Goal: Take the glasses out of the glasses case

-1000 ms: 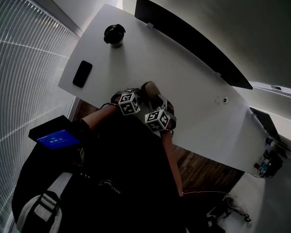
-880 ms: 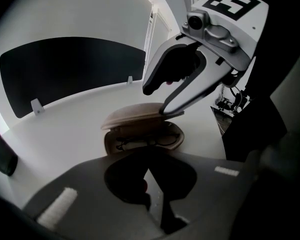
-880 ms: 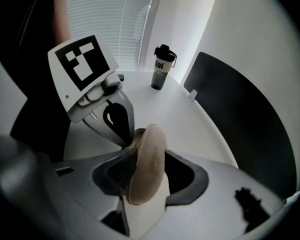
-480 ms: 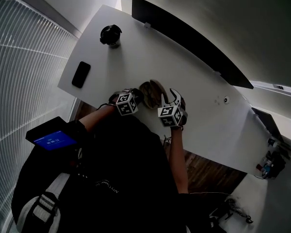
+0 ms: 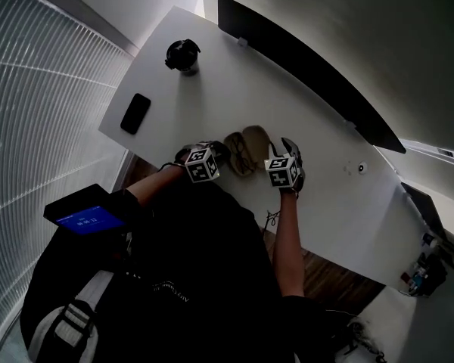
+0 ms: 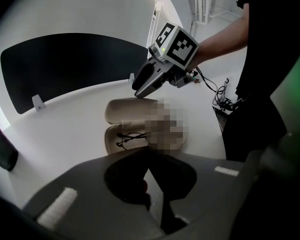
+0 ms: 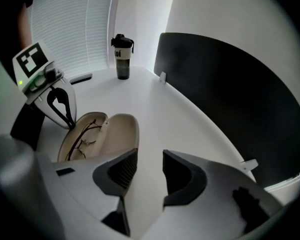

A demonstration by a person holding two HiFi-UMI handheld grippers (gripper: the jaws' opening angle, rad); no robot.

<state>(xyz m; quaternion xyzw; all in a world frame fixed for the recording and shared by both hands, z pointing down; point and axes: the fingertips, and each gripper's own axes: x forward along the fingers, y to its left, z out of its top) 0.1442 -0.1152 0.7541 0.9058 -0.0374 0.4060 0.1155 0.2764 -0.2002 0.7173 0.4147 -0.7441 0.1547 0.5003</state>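
A beige glasses case [image 5: 251,144] lies open on the white table [image 5: 212,89], lid flat beside its base. Thin dark-framed glasses [image 6: 132,136] rest in the base half [image 7: 85,136]. My left gripper [image 5: 219,154] sits at the base's near rim. Its jaws [image 6: 147,151] are closed together at that rim, seemingly pinching it. In the right gripper view its tips [image 7: 70,124] meet at the case edge. My right gripper [image 5: 290,145] is just right of the lid [image 7: 121,131]. It stands open [image 7: 150,159] with nothing between its jaws.
A dark bottle [image 5: 182,55] stands at the table's far left, and a black phone [image 5: 136,113] lies near the left edge. A long black divider panel [image 5: 310,70] runs along the table's far side. The person's body is at the near edge.
The two grippers were close together over the case a second ago. The case now lies open, and my right gripper has moved right, off the lid. The left gripper has stayed at the case.
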